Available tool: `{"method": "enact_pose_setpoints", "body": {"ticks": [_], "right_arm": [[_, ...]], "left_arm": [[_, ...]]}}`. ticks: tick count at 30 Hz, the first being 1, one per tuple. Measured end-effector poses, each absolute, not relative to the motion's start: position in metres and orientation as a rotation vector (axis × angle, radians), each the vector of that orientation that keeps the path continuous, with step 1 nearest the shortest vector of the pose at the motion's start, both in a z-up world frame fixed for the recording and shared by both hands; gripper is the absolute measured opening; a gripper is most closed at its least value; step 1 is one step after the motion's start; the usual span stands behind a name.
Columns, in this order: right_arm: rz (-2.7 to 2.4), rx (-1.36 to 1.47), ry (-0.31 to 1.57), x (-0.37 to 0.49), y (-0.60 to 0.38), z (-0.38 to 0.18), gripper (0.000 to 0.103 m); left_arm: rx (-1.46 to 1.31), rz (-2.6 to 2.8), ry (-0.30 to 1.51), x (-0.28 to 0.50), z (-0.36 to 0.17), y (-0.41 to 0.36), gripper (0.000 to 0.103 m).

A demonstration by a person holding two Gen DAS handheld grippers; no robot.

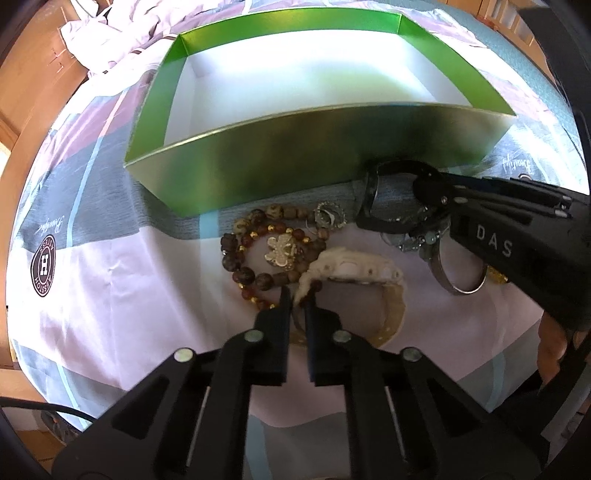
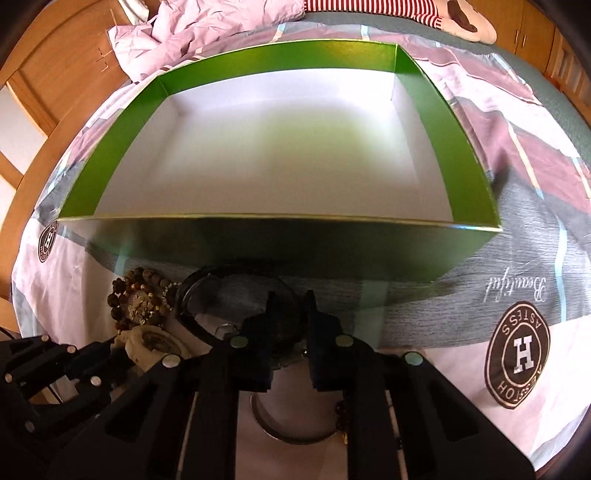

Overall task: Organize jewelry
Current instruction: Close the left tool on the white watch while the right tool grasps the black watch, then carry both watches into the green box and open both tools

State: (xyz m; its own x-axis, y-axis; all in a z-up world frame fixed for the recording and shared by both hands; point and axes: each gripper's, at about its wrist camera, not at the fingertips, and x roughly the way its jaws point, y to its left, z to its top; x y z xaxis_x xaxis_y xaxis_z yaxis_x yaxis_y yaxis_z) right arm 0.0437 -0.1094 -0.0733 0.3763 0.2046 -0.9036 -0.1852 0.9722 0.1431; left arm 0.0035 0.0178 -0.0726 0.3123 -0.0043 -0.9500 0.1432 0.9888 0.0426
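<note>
An empty green box (image 1: 258, 162) with a white floor stands on the bed; it also fills the right wrist view (image 2: 258, 243). In front of it lies a jewelry pile: brown bead bracelets (image 1: 251, 254) with a gold charm (image 1: 281, 252), a cream watch (image 1: 354, 269), a silver bangle (image 1: 458, 284) and a black watch (image 1: 388, 199). My left gripper (image 1: 297, 297) is shut on the cream watch's strap. My right gripper (image 2: 290, 306) is closed on the black watch (image 2: 207, 295); it shows in the left wrist view (image 1: 424, 195) at the right.
A patterned bedsheet (image 1: 110, 288) with round H logos (image 2: 517, 350) covers the bed. Crumpled pink bedding (image 2: 207, 29) and a plush toy (image 2: 461, 18) lie behind the box. Wooden furniture (image 2: 44, 74) stands at the left.
</note>
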Motion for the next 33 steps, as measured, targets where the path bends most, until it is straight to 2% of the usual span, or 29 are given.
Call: {"method": "enact_pose_setpoints", "body": {"ticks": [2, 4, 15, 25, 33], "right_arm": [[0.254, 0.022, 1.154, 0.041, -0.111, -0.07, 0.014], [0.256, 0.024, 1.138, 0.037, -0.114, -0.062, 0.007], [0.228, -0.021, 1.009, 0.012, -0.128, -0.013, 0.007], [0.216, -0.004, 1.041, 0.011, -0.141, -0.019, 0.007], [0.243, 0.032, 0.946, 0.022, -0.138, 0.017, 0.007]], "left_arm": [[0.122, -0.1, 1.246, 0.001, -0.068, 0.019, 0.008], [0.116, -0.104, 1.23, -0.004, -0.061, 0.024, 0.008], [0.028, -0.117, 1.167, -0.012, -0.029, 0.045, 0.009], [-0.038, -0.13, 1.171, -0.012, -0.022, 0.055, 0.009], [-0.12, -0.197, 1.148, 0.018, 0.01, 0.061, 0.009]]}}
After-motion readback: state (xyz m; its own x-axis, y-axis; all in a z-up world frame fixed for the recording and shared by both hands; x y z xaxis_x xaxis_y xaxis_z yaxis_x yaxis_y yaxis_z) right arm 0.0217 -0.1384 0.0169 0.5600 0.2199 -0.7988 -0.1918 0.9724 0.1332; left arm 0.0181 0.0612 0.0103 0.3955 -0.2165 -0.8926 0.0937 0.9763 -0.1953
